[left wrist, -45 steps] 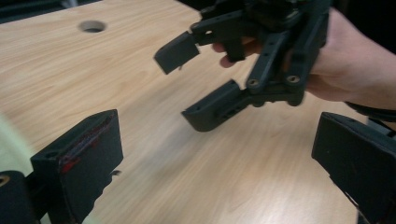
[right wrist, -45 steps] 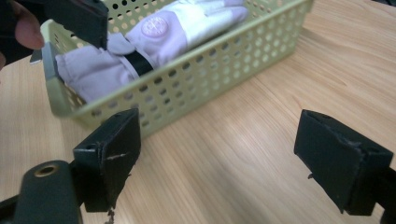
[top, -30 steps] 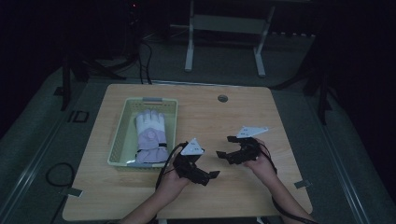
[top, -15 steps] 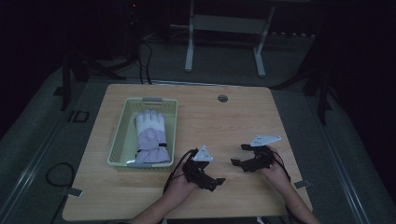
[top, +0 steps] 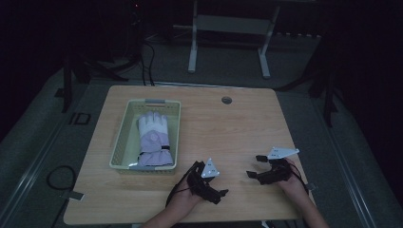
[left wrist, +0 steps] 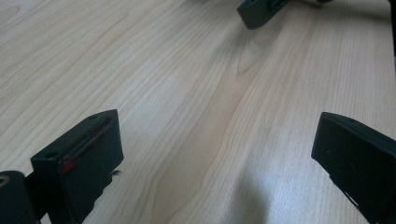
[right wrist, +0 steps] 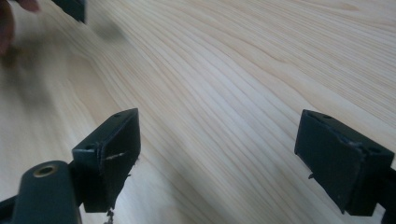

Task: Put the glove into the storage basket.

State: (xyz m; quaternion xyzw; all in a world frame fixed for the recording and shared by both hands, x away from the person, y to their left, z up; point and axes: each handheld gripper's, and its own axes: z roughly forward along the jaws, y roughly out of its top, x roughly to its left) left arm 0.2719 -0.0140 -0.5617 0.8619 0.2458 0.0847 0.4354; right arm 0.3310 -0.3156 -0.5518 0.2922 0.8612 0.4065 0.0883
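**Glove in the basket, up and to the left of both hands**

The desk (top: 237,123) is big and made of wood. A pale green basket (top: 122,137) sits on its left side. One white and purple glove (top: 153,137) lies in it, long way pointing away from the person. The left hand-held gripper (top: 215,191) is nearer the basket. The right hand-held gripper (top: 254,167) is farther off. Both are spread wide with nothing in them.

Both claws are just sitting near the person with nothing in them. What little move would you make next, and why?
Probably reach the left gripper forward toward the glove in the basket. Both it and the right gripper are open and empty above bare table, and the glove lies nearest the left one.
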